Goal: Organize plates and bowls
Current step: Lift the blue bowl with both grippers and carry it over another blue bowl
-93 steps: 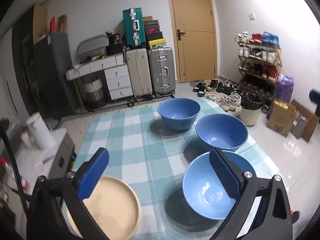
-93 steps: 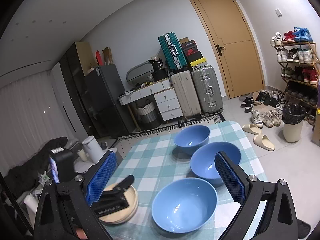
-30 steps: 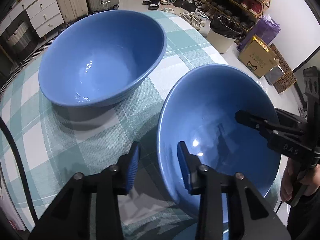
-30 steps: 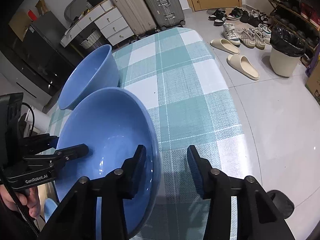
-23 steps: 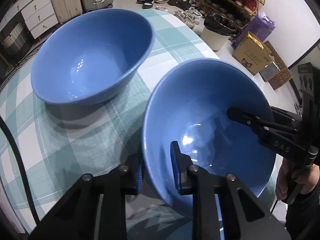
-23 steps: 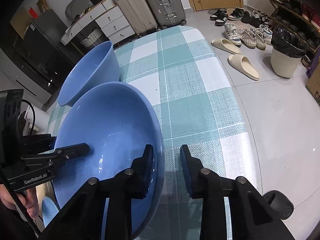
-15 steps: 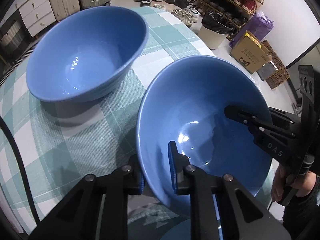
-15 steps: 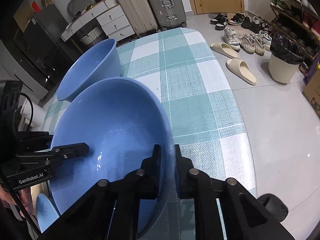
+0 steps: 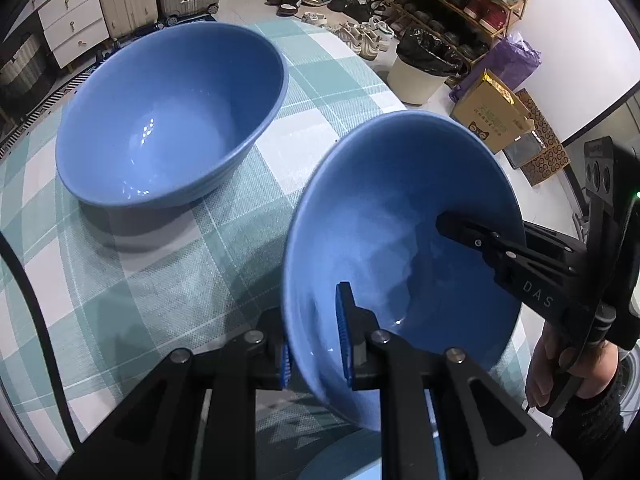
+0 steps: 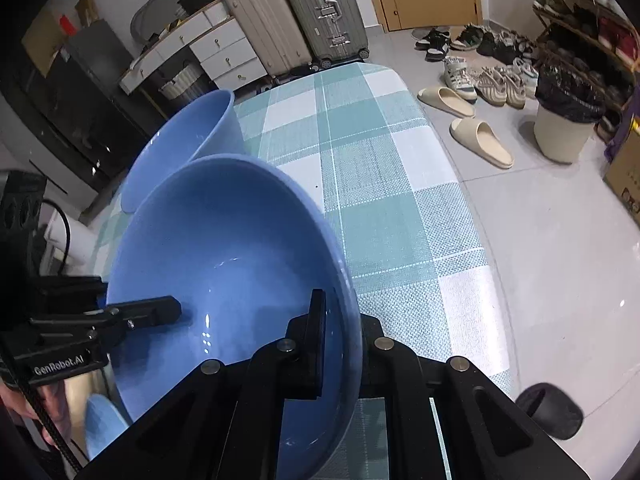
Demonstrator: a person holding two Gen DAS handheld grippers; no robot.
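I have the nearer glossy blue ceramic bowl (image 9: pixel 400 216) pinched at two opposite points of its rim. My left claw (image 9: pixel 314 338) is clenched on the wall nearest that camera, one pad inside the bowl and one outside. My right claw (image 10: pixel 340 340) is clamped the same way on the far side; from the left view it shows as a black finger reaching in over the rim (image 9: pixel 472 236). The bowl sits tilted between the two claws over the teal-and-white checked cloth on the counter (image 9: pixel 132 256).

What the next move turns on, I judge, is the second blue bowl (image 9: pixel 168 120), which stands upright on the cloth beyond and to the left of the held one, on my left claw's side and clear of it. Nesting the bowl there would mean carrying it that way and levelling it.

I cannot see the held bowl's foot, so whether it touches the cloth is unclear. A pale blue curved edge (image 9: pixel 360 460) at the bottom of the left view, below the held bowl, is cut off; it may be another bowl. No plate is in view.
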